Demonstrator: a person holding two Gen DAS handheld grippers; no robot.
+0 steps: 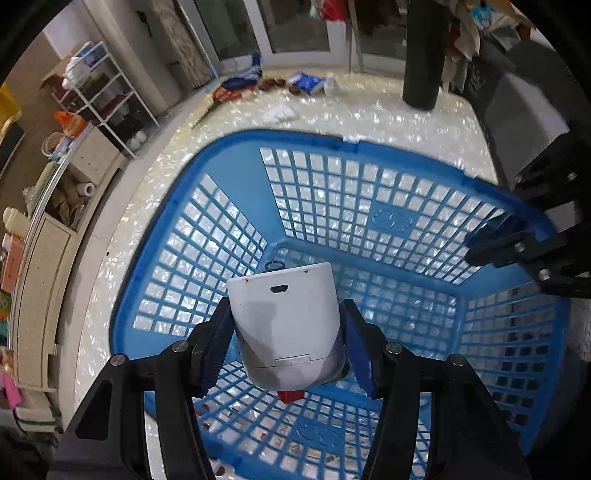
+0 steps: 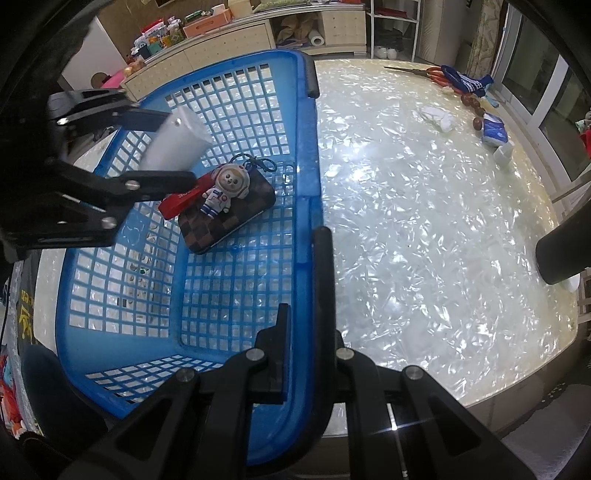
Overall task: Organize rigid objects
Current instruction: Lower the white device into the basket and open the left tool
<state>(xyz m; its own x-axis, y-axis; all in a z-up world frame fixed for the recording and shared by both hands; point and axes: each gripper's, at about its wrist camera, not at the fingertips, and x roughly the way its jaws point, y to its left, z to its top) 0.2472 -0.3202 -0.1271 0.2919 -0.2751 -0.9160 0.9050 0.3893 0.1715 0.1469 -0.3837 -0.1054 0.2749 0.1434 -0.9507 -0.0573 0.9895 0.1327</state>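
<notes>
Two items lying inside blue plastic lattice basket [image 2: 306, 155]: checkered brown case [image 2: 236, 218], red bar [image 2: 177, 204] | left gripper [image 1: 286, 332] gripping white plastic box [image 1: 286, 321] above basket floor | right gripper [image 2: 308, 295] clamping basket rim | release pending; table clutter remaining.

A lived-in home: a pearly table [image 2: 424, 221], a cluttered sideboard [image 2: 229, 37], a wire shelf rack [image 1: 107, 96], glass patio doors [image 1: 295, 26]
</notes>
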